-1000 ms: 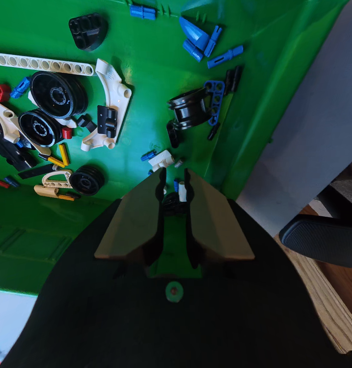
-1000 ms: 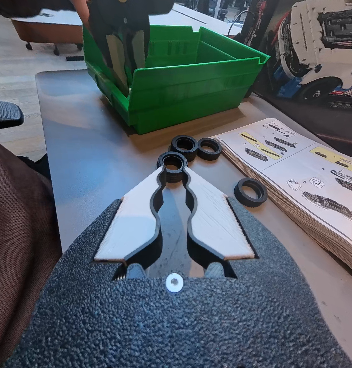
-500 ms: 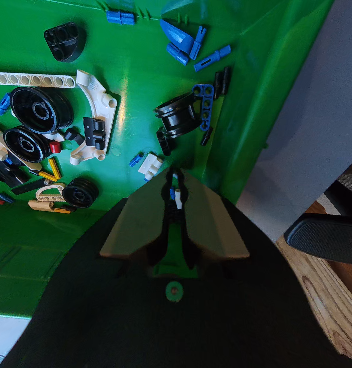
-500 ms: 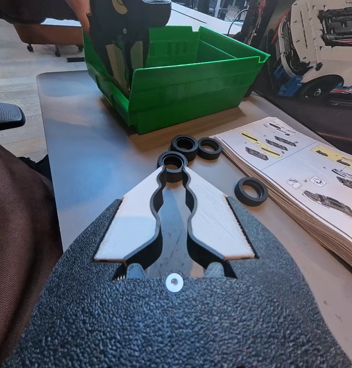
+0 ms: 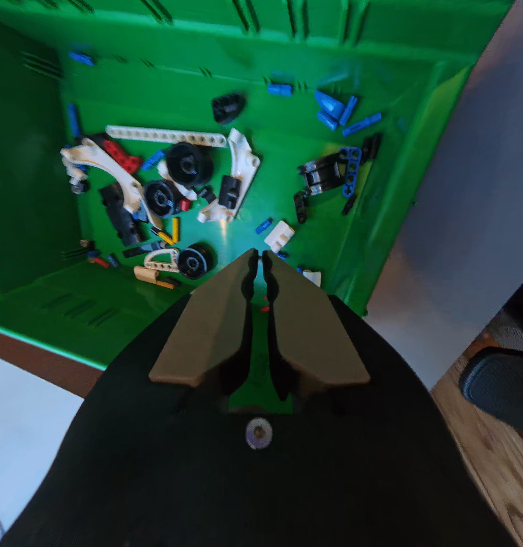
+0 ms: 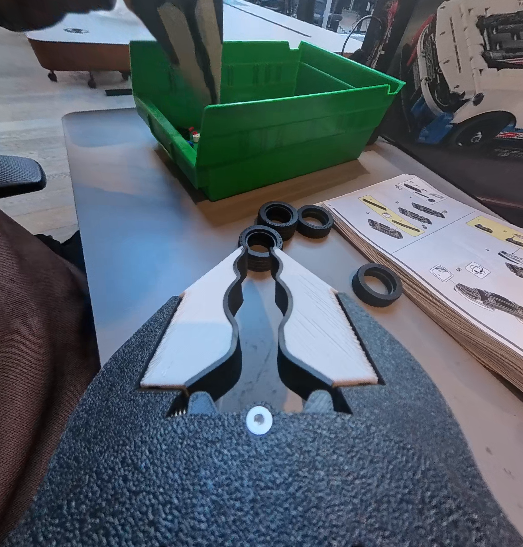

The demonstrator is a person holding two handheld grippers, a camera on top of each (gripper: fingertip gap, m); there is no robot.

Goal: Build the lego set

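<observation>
Black rubber tyre (image 6: pixel 258 262) sits pinched between the tips of the right tongs (image 6: pixel 260 251), on or just above the bench (image 6: pixel 150 236). The left tongs (image 5: pixel 260 256) hang over the green bin (image 5: pixel 372 266), clenched almost tip to tip; whether a small piece is nipped there I cannot tell. The step looks like fitting tyre to rim. The black wheel hubs (image 5: pixel 189 165) lie ahead and left of the left tongs, crowded by white panels and blue pins, so take one from its free side and keep the tyre square. Three spare tyres (image 6: pixel 276 219) lie just beyond and right of the right tongs, the open booklet (image 6: pixel 432 251) farther right.
</observation>
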